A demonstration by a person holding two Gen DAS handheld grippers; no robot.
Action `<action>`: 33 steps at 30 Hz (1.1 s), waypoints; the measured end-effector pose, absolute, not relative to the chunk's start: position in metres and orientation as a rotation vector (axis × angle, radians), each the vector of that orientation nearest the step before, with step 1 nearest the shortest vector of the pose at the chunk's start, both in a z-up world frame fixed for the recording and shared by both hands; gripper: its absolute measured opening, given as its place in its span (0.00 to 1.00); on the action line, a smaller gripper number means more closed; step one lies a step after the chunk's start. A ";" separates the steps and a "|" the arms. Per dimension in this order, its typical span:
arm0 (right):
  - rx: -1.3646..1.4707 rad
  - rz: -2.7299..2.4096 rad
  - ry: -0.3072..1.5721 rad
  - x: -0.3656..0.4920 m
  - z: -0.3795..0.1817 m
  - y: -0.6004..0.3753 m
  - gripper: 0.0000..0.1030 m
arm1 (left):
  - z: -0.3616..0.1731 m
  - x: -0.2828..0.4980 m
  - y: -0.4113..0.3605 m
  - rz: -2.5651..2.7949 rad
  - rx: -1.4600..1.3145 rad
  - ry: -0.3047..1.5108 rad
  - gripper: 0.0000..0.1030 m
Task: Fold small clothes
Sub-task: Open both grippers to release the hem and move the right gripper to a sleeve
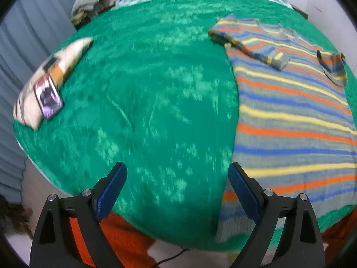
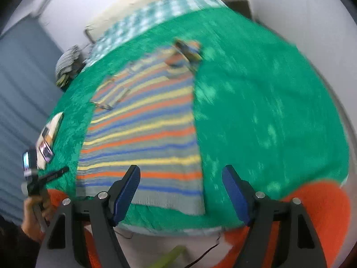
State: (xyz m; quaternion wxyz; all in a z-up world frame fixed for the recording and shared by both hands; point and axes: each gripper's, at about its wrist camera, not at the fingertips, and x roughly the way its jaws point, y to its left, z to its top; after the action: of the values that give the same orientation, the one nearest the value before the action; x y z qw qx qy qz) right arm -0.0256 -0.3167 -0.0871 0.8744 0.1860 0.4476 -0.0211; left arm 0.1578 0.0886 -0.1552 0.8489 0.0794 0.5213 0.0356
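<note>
sweater flat, green blanket alongside

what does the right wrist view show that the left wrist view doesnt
Only the right wrist view shows the person's left hand holding the left gripper's handle, the right gripper open with nothing between its fingers, and the green blanket bare past the sweater's right edge. Only the left wrist view shows the left gripper head on, open and holding nothing. Both show the striped sweater lying flat with its sleeves folded in, the phone on the pale cushion, and the pile of clothes beyond the bed.
</note>
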 end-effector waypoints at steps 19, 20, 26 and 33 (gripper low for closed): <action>-0.493 0.107 1.052 0.262 -0.163 -0.269 0.52 | -0.223 0.236 0.130 0.153 -0.042 0.987 1.00; -0.498 0.096 1.060 0.273 -0.173 -0.275 0.52 | -0.223 0.235 0.128 0.156 -0.030 0.979 1.00; -0.224 0.102 1.075 0.301 -0.167 -0.329 0.05 | -0.224 0.235 0.124 0.182 -0.029 0.950 1.00; 0.390 -0.223 0.859 0.228 -0.081 -0.535 0.05 | -0.226 0.236 0.124 0.192 -0.027 0.938 1.00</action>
State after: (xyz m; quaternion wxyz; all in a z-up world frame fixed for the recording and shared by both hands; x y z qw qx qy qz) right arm 0.2281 -0.5351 -0.0809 0.8848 0.1875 0.4129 -0.1072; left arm 0.2361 0.1235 -0.2260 0.8875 -0.0130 0.4512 0.0926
